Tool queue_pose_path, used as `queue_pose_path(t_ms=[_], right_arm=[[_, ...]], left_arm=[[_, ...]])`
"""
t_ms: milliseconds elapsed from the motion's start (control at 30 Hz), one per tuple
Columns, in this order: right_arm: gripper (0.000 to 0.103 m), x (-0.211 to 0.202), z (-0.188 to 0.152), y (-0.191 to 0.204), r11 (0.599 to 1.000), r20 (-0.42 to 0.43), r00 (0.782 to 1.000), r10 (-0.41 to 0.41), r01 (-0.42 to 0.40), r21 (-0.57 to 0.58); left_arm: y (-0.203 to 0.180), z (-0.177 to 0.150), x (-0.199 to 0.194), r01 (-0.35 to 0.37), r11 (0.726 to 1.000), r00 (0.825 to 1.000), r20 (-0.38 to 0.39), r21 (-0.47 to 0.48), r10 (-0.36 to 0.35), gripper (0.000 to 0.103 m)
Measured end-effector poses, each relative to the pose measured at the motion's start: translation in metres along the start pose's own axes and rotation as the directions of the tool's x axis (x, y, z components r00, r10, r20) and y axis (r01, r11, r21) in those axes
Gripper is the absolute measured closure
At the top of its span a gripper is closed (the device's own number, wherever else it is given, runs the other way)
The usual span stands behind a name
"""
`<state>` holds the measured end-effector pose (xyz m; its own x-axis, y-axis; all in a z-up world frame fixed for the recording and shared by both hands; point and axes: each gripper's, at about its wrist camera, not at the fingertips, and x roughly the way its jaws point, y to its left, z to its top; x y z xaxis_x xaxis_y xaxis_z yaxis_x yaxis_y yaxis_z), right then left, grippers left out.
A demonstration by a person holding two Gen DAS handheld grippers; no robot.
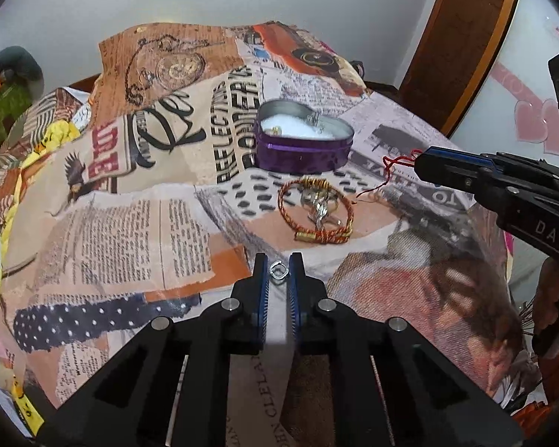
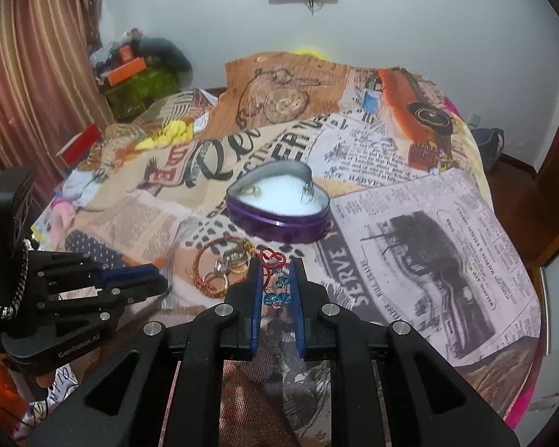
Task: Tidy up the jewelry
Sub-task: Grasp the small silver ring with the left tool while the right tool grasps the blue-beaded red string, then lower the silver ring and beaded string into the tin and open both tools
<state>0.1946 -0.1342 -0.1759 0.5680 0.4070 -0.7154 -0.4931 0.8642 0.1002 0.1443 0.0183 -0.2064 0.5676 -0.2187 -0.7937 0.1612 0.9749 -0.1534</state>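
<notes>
Silver ring (image 1: 278, 271) pinched between left claw (image 1: 279, 266) tips.

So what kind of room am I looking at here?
Most likely a bedroom: a bed under a newspaper-print spread, curtains at one side, a wooden door frame at the other, clutter piled beside the plain wall.
</notes>
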Motion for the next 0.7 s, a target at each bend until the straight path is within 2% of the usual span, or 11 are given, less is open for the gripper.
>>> queue_pose_path(t_ms=[333,700], right_arm=[[0.090,-0.019,0.018,-0.008,1.000,0.094,0.995,-0.014,0.012,0.017],[0.090,-0.025,0.041,-0.013,1.000,0.162,0.987,-0.012,0.011,0.011]], left_arm=[[-0.010,0.027,-0.023,0.007,1.000,0.995,0.096,0.021,-0.008,0.094],[-0.014,0.058,-0.027,0.014,1.000,0.985,0.171,0.028,-0.019,0.094]])
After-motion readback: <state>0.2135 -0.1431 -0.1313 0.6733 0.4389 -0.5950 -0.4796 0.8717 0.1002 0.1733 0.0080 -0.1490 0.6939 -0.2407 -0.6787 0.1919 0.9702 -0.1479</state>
